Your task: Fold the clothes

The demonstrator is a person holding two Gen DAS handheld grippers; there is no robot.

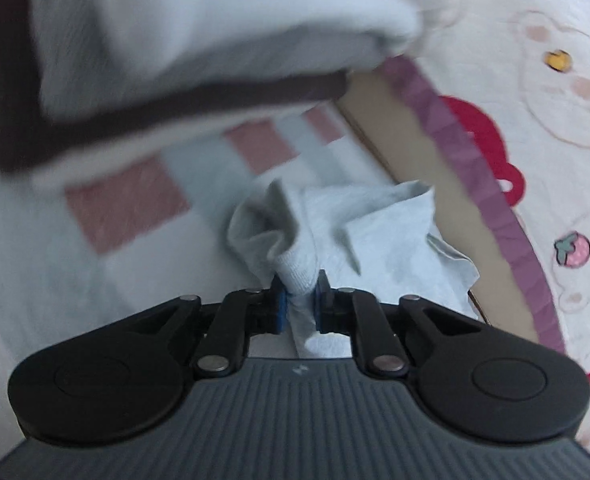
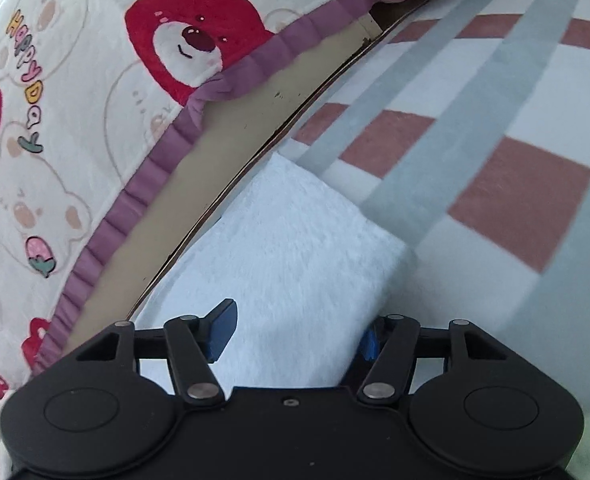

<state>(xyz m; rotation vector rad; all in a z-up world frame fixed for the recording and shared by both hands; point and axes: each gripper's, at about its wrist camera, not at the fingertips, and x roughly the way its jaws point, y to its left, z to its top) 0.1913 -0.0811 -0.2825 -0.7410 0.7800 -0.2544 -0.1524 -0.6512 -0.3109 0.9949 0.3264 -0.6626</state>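
In the left wrist view, the left gripper [image 1: 299, 298] has its fingers [image 1: 280, 300] pinched tight on a bunched fold of a pale blue-white garment [image 1: 375, 224], which trails forward over the checked pink-and-grey cloth [image 1: 127, 200]; above it hangs a blurred white fabric with a dark brown band [image 1: 167, 96]; to the right runs a purple-frilled bear-print blanket [image 1: 555, 128]. In the right wrist view, the right gripper [image 2: 295, 330] has its fingers [image 2: 221, 328] spread wide, with a flat white fluffy cloth [image 2: 287, 248] lying between them on the checked surface; the bear blanket [image 2: 75, 128] lies to the left.
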